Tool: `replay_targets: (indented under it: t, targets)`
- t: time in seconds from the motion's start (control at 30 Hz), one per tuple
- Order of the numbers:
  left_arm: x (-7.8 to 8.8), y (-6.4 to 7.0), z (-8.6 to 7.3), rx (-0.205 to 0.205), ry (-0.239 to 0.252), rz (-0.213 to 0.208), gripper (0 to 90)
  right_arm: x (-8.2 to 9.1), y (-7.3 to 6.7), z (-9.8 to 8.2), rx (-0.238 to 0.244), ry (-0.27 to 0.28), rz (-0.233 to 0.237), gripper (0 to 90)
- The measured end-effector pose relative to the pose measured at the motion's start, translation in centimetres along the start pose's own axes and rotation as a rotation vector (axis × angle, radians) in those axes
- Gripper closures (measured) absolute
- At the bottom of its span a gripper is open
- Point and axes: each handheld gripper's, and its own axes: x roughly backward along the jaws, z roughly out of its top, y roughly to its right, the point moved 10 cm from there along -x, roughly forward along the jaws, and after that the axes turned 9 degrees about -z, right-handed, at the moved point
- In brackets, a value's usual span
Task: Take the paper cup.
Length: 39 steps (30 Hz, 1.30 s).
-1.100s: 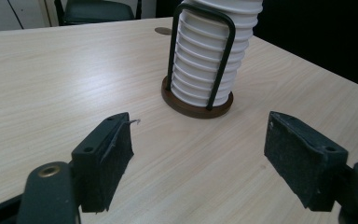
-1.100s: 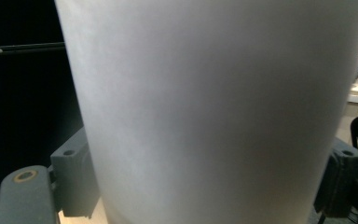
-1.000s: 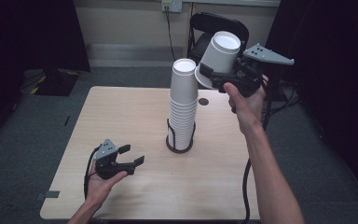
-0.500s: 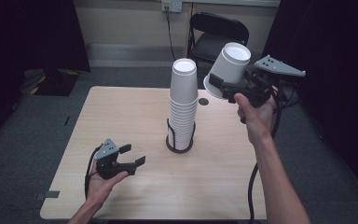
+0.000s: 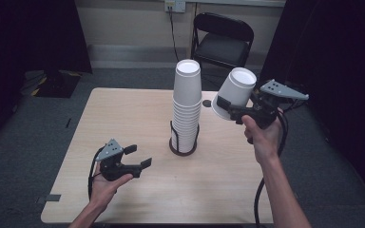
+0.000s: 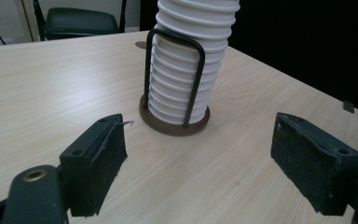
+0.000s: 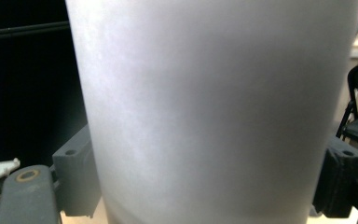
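A tall stack of white paper cups stands upside down in a dark wire holder at the middle of the wooden table. My right gripper is shut on a single white cup, held tilted in the air just right of the stack's top. That cup sits close up between the jaws in the right gripper view. My left gripper rests low at the table's front left, pointing at the holder. Its jaws have just been opening and stand wide with nothing between them.
A black folding chair stands behind the table's far edge. A small dark round spot lies on the table right of the stack. Dark curtains hang at both sides. A cable trails down from the right gripper.
My right gripper has carried the single cup down and to the right, away from the top of the stack. The left gripper has stayed in place.
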Motion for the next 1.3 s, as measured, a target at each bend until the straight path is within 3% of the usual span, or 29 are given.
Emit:
replay_targets:
  t: [0.17, 0.37, 0.47, 0.7, 1.07, 1.2, 1.3]
  targets:
    - [-0.2, 0.4, 0.7, -0.008, 0.02, -0.015, 17.8, -0.1, -0.1, -1.5, -0.013, -0.026, 0.005, 15.2]
    - [-0.4, 0.8, 1.4, -0.035, 0.01, -0.02, 18.4, 0.0, -0.5, -3.4, -0.033, -0.048, 0.021, 15.2]
    - [-0.4, 0.8, 1.9, -0.029, 0.012, -0.013, 18.8, 0.1, -0.8, -4.2, -0.05, -0.053, 0.034, 15.2]
    - [-1.6, 1.3, 3.3, -0.04, 0.022, -0.033, 16.3, 0.1, -1.2, -6.7, -0.091, -0.083, 0.05, 15.2]
    - [-4.1, 2.7, 3.8, -0.045, 0.01, -0.08, 18.4, -0.2, -2.3, -10.4, -0.137, -0.135, 0.087, 15.2]
    - [-4.4, 2.9, 3.5, -0.056, 0.007, -0.09, 21.7, -0.3, -2.7, -11.0, -0.153, -0.138, 0.095, 15.2]
    - [-4.4, 3.0, 3.0, -0.043, 0.032, -0.085, 23.5, -0.3, -3.1, -11.6, -0.175, -0.145, 0.107, 15.2]
